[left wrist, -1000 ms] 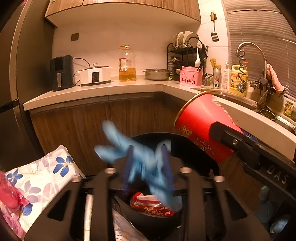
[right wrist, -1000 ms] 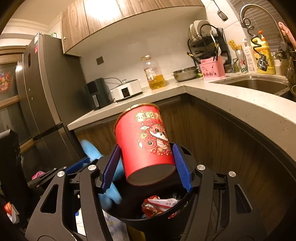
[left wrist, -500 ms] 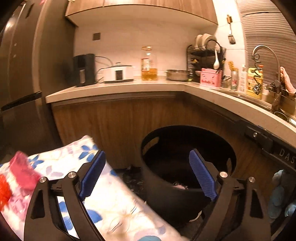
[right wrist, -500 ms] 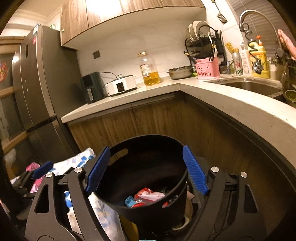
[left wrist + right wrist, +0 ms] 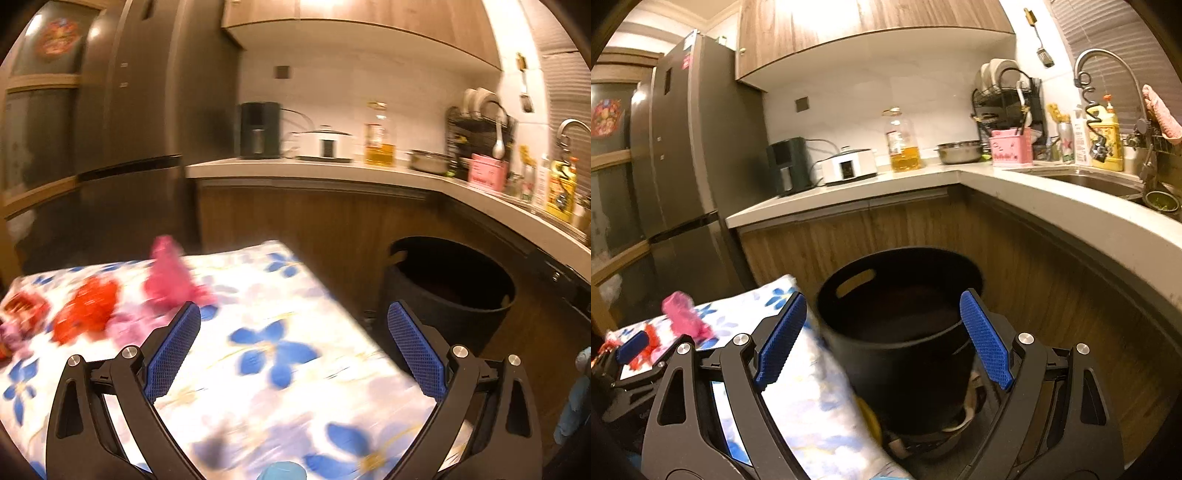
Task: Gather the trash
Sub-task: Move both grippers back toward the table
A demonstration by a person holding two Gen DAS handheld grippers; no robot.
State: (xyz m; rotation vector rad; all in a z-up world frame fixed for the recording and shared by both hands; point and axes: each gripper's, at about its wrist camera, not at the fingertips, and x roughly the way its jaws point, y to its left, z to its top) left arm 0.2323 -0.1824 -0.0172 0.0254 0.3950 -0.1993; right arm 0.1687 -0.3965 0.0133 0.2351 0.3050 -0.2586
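A black round trash bin [image 5: 448,295] stands on the floor by the wooden cabinets; it also shows in the right wrist view [image 5: 901,332]. My left gripper [image 5: 293,354] is open and empty above a table with a white cloth with blue flowers [image 5: 280,354]. On the cloth lie a pink crumpled piece [image 5: 170,277] and red wrappers [image 5: 85,314], blurred. My right gripper [image 5: 882,336] is open and empty, facing the bin. The pink piece [image 5: 681,314] and my left gripper's blue pad [image 5: 631,347] show at its left.
A curved counter [image 5: 1052,206] wraps around behind the bin, with a sink and faucet [image 5: 1097,66], dish rack, oil bottle [image 5: 901,144] and appliances. A tall grey fridge [image 5: 679,155] stands left. A blue cloth [image 5: 576,398] hangs at the right edge.
Both grippers let go of their loads, a blue glove and a red cup, over the bin and opened. The left swung left over the flowered cloth; the right pulled back from the bin.
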